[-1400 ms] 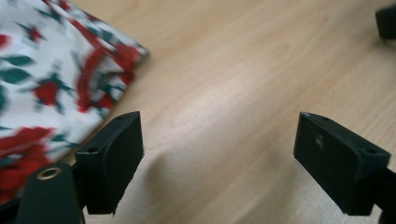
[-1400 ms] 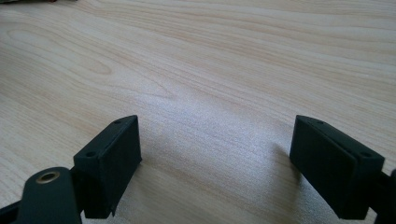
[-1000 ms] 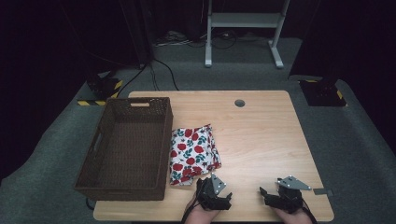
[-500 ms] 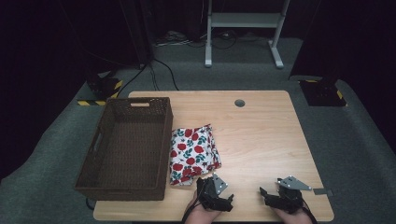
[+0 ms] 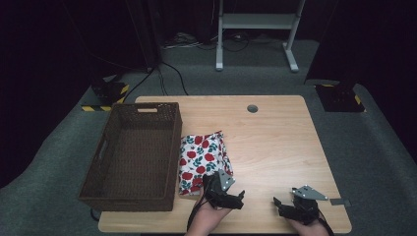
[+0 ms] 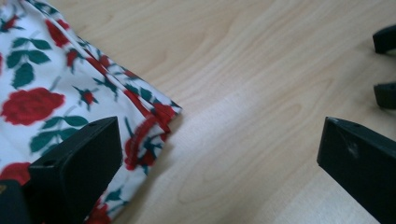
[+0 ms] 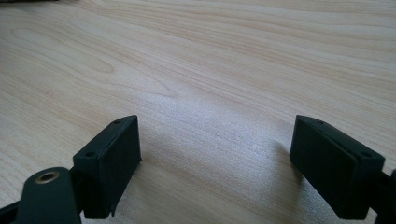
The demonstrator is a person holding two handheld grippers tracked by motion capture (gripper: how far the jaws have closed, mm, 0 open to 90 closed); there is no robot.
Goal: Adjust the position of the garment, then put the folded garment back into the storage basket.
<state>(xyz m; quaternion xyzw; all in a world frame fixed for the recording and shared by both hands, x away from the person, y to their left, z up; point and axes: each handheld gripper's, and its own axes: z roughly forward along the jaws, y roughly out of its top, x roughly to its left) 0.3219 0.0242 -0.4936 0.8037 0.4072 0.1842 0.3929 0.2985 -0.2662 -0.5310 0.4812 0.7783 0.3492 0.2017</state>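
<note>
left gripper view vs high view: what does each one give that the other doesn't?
Left gripper view alone: the hemmed corner of the rose-print cloth up close, lying between that gripper's open jaws, one jaw over the fabric.

High view alone: the wicker basket left of the cloth, the left gripper and the right gripper near the front edge.

Both: the cloth and the wooden table.

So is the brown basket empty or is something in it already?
Empty: the wicker basket shows only its bare woven bottom; the rose-print cloth lies beside it on the table.
</note>
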